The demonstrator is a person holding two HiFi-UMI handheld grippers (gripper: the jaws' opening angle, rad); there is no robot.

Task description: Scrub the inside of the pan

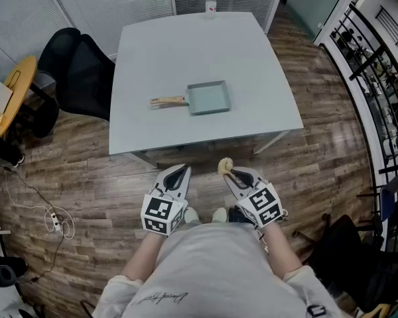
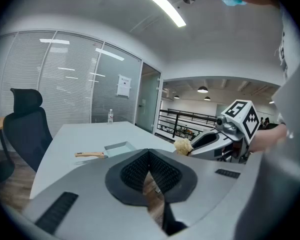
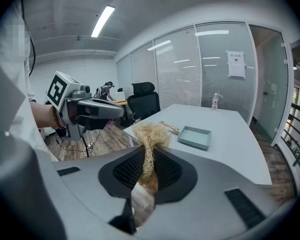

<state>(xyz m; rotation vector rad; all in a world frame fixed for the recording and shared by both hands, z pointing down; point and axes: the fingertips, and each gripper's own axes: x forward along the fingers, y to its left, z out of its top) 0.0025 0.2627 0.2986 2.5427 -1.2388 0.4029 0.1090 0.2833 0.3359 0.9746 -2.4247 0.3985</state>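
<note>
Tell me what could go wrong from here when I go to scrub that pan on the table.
1. The pan sits loose on the smooth table. The left gripper is shut, empty and away from the wooden handle, so scrubbing may shove the pan around.
2. The right gripper pinches the fibre scrubber only by a thin neck of loose strands; hard strokes might pull it free.
</note>
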